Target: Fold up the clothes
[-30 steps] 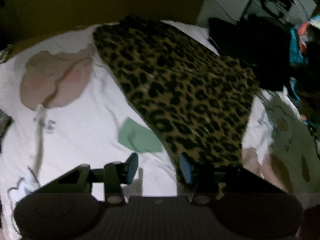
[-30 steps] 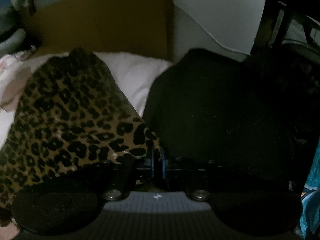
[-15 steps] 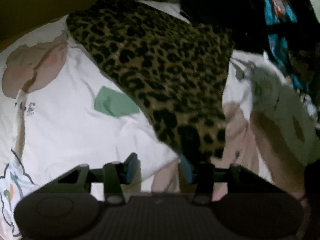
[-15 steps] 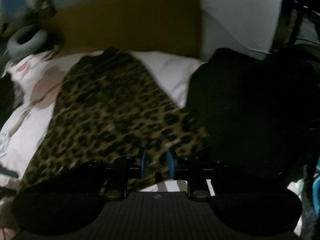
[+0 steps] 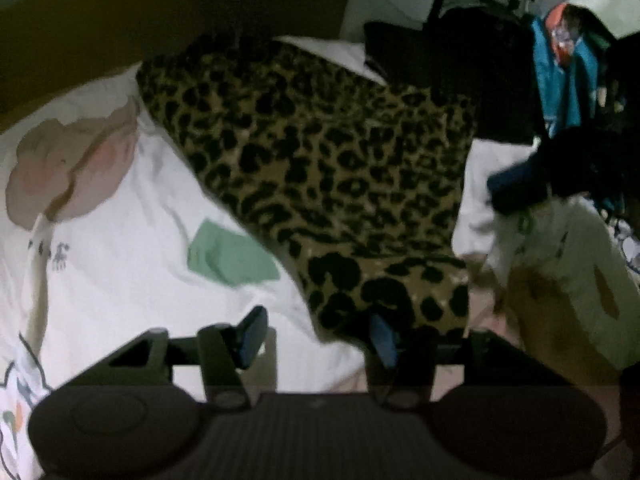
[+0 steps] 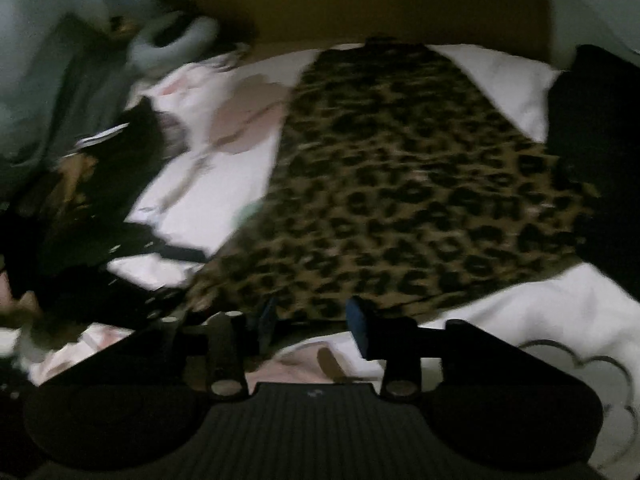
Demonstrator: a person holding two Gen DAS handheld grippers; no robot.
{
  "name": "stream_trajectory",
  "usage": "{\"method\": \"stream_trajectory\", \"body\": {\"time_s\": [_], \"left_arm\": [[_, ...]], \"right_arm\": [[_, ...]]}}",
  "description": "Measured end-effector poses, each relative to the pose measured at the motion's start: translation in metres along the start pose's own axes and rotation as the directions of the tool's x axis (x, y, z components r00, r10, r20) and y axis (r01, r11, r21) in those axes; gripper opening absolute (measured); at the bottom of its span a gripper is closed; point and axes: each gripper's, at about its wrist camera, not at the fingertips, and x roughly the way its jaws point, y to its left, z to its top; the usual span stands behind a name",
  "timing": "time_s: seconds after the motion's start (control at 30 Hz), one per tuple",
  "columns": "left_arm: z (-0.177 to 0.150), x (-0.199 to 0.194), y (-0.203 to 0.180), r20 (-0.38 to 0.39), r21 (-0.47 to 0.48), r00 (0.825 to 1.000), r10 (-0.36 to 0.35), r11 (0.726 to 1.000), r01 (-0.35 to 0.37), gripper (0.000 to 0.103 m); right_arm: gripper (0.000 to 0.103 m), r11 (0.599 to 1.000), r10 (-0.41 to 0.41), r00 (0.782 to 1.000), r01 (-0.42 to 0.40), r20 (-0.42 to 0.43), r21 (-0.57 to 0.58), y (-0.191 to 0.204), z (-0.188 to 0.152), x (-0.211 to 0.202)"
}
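- The left tool point(image 5: 316, 338) has its fingers spread wide with nothing between them; its right finger sits at, maybe just over, the near hem of the leopard-print garment point(image 5: 320, 168), while its left finger stands over bare bed sheet point(image 5: 120, 280).
- The right tool point(image 6: 312, 320) is also parted and empty, its fingertips just short of the near edge of the same garment point(image 6: 400, 200).
- The garment lies spread on the bed straight ahead of both tools, its long axis running away from them toward the brown board point(image 6: 380, 4) at the far end.
- Seen from the left tool it slants ahead and to the right; seen from the right tool it lies ahead, spreading wider to the right.
- Both tools are at the near hem; the left looks slightly closer.
- A dark pile of clothes point(image 6: 592, 160) lies beyond the garment's right edge.
- Whether this flat shape is already a fold, I cannot tell.
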Motion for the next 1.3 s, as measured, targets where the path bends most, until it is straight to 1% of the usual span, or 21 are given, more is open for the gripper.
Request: {"method": "stream_trajectory", "body": {"time_s": [0.13,0.37,0.43,0.57,0.67,0.77,0.8,0.83,0.87,0.9,0.93,0.97,1.07,1.2,1.23,1.3], "left_arm": [[0.006,-0.004,-0.001,0.032,-0.007,0.999,-0.011,1.0,0.011,0.059],[0.015,-0.009,0.005,0.074,-0.07,0.997,-0.019,0.997,0.025,0.059],[0.018,-0.009,0.01,0.08,-0.099,0.997,-0.02,0.995,0.028,0.059],[0.024,-0.011,0.02,0.093,-0.156,0.995,-0.022,0.987,0.036,0.059],[0.024,-0.011,0.023,0.093,-0.177,0.995,-0.031,0.983,0.047,0.059],[0.021,-0.011,0.025,0.085,-0.186,0.996,-0.041,0.981,0.056,0.059],[0.019,-0.011,0.026,0.081,-0.188,0.996,-0.045,0.98,0.06,0.059],[0.018,-0.012,0.026,0.078,-0.188,0.996,-0.05,0.98,0.063,0.059],[0.015,-0.012,0.026,0.073,-0.187,0.996,-0.055,0.98,0.068,0.059],[0.013,-0.012,0.026,0.069,-0.186,0.996,-0.061,0.98,0.072,0.062],[0.011,-0.011,0.026,0.061,-0.181,0.996,-0.064,0.981,0.074,0.063],[0.007,-0.009,0.025,0.049,-0.173,0.997,-0.064,0.982,0.072,0.066],[-0.002,0.0,0.021,0.006,-0.157,0.998,-0.069,0.985,0.069,0.067],[-0.01,0.013,0.013,-0.017,-0.124,0.999,-0.029,0.992,0.026,0.067],[-0.01,0.015,0.012,-0.017,-0.131,1.0,-0.023,0.991,0.021,0.067],[-0.008,0.019,0.011,-0.012,-0.15,0.999,-0.033,0.988,0.031,0.067]], "right_arm": [[0.048,0.995,0.102,0.994,-0.101,-0.026,0.02,0.006,-0.003,0.003],[0.048,0.998,0.06,0.998,-0.06,-0.009,-0.035,0.016,-0.001,0.009],[0.048,0.997,0.036,0.999,-0.036,-0.005,-0.074,0.019,0.002,0.012],[0.053,0.993,0.019,1.0,-0.019,0.0,-0.117,0.022,0.007,0.023],[0.054,0.987,0.011,1.0,-0.009,0.012,-0.16,0.028,0.011,0.035],[0.054,0.974,-0.019,0.999,0.026,0.035,-0.225,0.034,0.014,0.048],[0.054,0.971,-0.018,0.999,0.028,0.044,-0.238,0.035,0.016,0.051],[0.052,0.969,-0.018,0.998,0.031,0.055,-0.245,0.037,0.017,0.053],[0.049,0.967,-0.014,0.998,0.029,0.06,-0.251,0.037,0.018,0.054],[0.046,0.968,-0.006,0.998,0.021,0.061,-0.252,0.037,0.02,0.055],[0.038,0.968,0.002,0.998,0.014,0.062,-0.252,0.037,0.022,0.056],[0.034,0.97,0.009,0.998,0.006,0.062,-0.244,0.037,0.024,0.057],[0.028,0.972,0.022,0.998,-0.005,0.067,-0.235,0.036,0.026,0.056],[0.026,0.973,0.023,0.997,-0.006,0.071,-0.229,0.036,0.025,0.055],[0.026,0.974,0.025,0.997,-0.009,0.071,-0.225,0.036,0.025,0.055],[0.024,0.976,0.03,0.997,-0.014,0.069,-0.217,0.036,0.025,0.055]]}}
